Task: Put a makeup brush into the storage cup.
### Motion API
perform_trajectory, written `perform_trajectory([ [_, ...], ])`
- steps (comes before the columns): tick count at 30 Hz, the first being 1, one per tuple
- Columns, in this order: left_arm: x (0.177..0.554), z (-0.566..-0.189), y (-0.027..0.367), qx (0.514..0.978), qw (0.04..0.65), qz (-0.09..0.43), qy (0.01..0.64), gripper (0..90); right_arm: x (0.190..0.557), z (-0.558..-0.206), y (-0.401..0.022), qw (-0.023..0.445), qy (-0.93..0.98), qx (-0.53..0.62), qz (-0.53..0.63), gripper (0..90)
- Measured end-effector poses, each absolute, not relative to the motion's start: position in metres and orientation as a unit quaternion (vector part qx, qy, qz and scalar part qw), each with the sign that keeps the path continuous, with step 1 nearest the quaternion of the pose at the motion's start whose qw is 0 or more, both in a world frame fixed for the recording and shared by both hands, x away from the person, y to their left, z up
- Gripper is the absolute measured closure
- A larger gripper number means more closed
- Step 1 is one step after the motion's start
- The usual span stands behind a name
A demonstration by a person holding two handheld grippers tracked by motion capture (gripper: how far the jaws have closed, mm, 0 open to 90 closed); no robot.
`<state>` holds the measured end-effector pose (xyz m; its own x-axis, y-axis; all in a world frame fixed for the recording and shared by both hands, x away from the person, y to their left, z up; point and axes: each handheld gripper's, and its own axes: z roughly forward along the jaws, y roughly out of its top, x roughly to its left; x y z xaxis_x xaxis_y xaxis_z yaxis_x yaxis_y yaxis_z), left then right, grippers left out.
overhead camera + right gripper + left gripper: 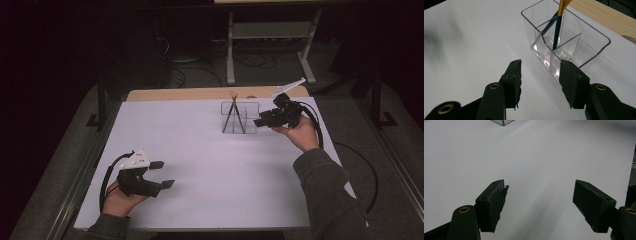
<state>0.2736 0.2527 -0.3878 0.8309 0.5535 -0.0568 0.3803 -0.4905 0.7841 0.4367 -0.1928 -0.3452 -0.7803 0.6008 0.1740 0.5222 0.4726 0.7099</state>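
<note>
A clear plastic holder [240, 117] with inner dividers stands at the back of the white table [215, 170]. Two dark pencils [234, 112] with golden ends lean crossed inside it. My right gripper [260, 121] hovers just right of the holder, open and holding nothing. In the right gripper view its jaws [540, 66] point at the holder [584, 47] close ahead, with the pencils [556, 30] in a far compartment. My left gripper [162, 174] rests low at the front left, open and empty. Its jaws [540, 185] stand wide over bare table, with a corner of the holder [502, 122] far ahead.
A bare wooden strip [200, 93] runs along the table's far edge, and a white bar [289, 86] sticks up at its right end. Behind the table stand a metal frame [270, 30] and floor cables. The person's right sleeve [325, 190] lies over the front right.
</note>
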Motion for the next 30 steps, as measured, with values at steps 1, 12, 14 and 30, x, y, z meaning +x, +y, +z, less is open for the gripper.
perform_trajectory([
  [1,0.274,-0.388,0.253,0.858,0.424,0.101,0.273,25.4,0.435,-0.346,-0.192,0.048,0.855,0.331,0.395,50.4],
  [12,0.275,-0.388,0.254,0.857,0.422,0.104,0.276,24.6,0.421,-0.35,-0.193,0.053,0.855,0.327,0.398,45.3],
  [14,0.275,-0.388,0.254,0.858,0.422,0.105,0.275,24.5,0.419,-0.352,-0.195,0.057,0.854,0.324,0.402,45.1],
  [30,0.276,-0.389,0.257,0.853,0.425,0.107,0.284,23.4,0.397,-0.362,-0.207,0.062,0.847,0.337,0.407,40.2],
])
